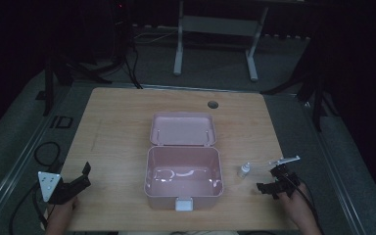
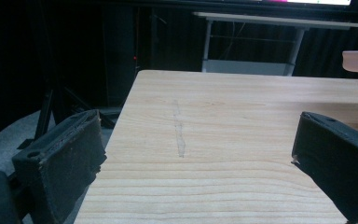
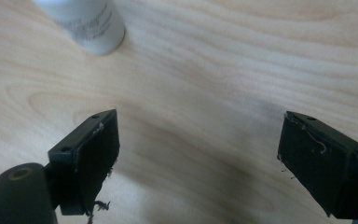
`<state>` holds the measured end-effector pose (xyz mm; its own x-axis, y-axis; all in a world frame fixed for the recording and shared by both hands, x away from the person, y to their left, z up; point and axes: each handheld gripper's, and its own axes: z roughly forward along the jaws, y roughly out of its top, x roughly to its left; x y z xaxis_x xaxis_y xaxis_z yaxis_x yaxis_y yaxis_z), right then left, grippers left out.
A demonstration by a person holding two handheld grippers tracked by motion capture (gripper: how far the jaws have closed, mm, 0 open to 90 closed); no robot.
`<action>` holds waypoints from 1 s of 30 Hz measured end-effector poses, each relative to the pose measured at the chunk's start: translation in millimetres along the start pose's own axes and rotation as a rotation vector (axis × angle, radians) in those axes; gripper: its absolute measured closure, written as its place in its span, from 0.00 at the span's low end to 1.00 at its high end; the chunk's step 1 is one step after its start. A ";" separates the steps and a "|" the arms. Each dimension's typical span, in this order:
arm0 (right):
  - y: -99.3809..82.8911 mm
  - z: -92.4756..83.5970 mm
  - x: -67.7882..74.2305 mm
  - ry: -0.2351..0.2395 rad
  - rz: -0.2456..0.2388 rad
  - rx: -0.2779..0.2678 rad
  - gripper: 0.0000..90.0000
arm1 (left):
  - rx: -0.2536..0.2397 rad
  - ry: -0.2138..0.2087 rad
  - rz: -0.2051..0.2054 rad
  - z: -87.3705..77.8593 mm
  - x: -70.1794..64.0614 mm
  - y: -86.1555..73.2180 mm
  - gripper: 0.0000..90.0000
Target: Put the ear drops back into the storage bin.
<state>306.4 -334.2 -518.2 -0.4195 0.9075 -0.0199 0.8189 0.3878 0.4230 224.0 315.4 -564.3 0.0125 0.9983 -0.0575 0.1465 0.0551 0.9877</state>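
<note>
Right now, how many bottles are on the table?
1: a small white bottle stands upright right of the open pink box, just ahead of the right claw.

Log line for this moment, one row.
left gripper: open, empty | right gripper: open, empty | bottle: upright beside box | pink box: lid open

You have a light wooden table (image 1: 122, 122) in front of you, with a round cable hole (image 1: 213, 104) near its far edge. Beyond it, on the grey carpet (image 1: 210, 73), stands a white-legged desk frame (image 1: 215, 29), and dark stands (image 1: 54, 78) and loose black cables (image 1: 46, 152) sit off to your left in the gloom.
</note>
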 end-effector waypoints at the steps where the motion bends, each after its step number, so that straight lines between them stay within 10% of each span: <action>1: 0.4 0.0 0.0 0.004 -0.010 0.016 0.14 | 0.000 0.000 0.000 0.0 0.0 0.0 0.03; 23: 1.5 -2.7 7.0 0.089 -0.240 0.444 0.14 | 0.000 -0.001 -0.001 0.2 -0.2 0.0 0.03; 30: 9.5 -3.4 7.8 0.118 -0.263 0.461 0.14 | 0.001 -0.002 -0.002 0.2 -0.1 0.1 0.03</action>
<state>309.5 -324.0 -511.3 -0.6531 0.7562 0.0413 0.7560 0.6542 -0.0239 224.3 315.3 -564.3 0.0139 0.9981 -0.0595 0.1475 0.0568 0.9874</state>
